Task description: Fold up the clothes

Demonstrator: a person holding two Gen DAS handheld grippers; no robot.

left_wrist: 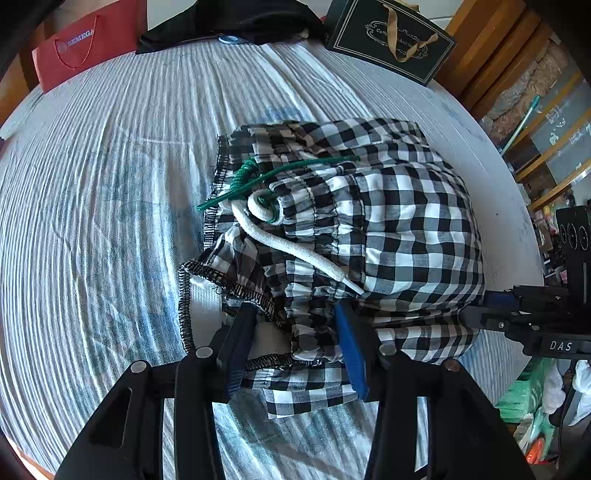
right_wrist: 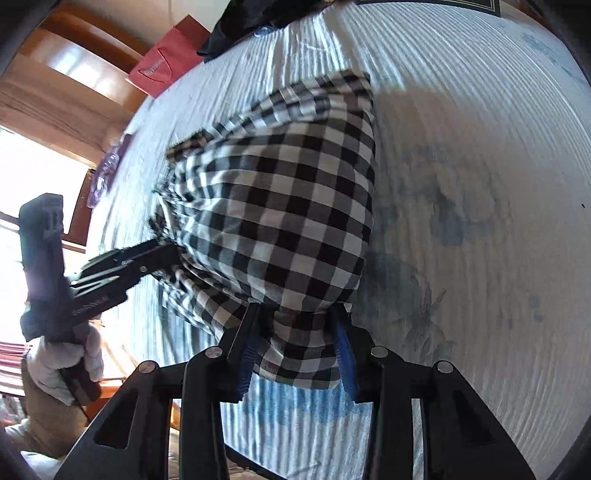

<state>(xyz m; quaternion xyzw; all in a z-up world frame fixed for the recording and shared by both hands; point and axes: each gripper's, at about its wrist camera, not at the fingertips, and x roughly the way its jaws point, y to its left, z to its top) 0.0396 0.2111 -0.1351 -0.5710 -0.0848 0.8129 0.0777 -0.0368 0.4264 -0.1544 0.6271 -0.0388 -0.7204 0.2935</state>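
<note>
A striped sheet (left_wrist: 110, 155) covers the bed, ribbed white with faint blue marks, and fills most of both views. On its middle lies the checked garment (left_wrist: 388, 206), black and white, bunched into a rounded heap with its gathered waistband (left_wrist: 317, 218) facing the left wrist camera. At the far edge of the sheet stand a red bag (left_wrist: 79, 48) and a dark box (left_wrist: 391, 37) with a gold ribbon, and a black cloth (left_wrist: 229, 22) lies between them. The left gripper (left_wrist: 295, 343) has its jaws partly apart, with the gathered waistband and a serged hem between them; the cloth seems pinched there. The right gripper (right_wrist: 295, 347) grips a bunched fold of the garment's other end, the fabric pulled tight between its fingers and lifted off the sheet. In the right wrist view, a gloved hand (right_wrist: 62, 365) holds the left tool's handle at the left edge. A white cord (left_wrist: 291, 251) and a thin green cord (left_wrist: 258, 177) trail from the waistband across the checked cloth.
</note>
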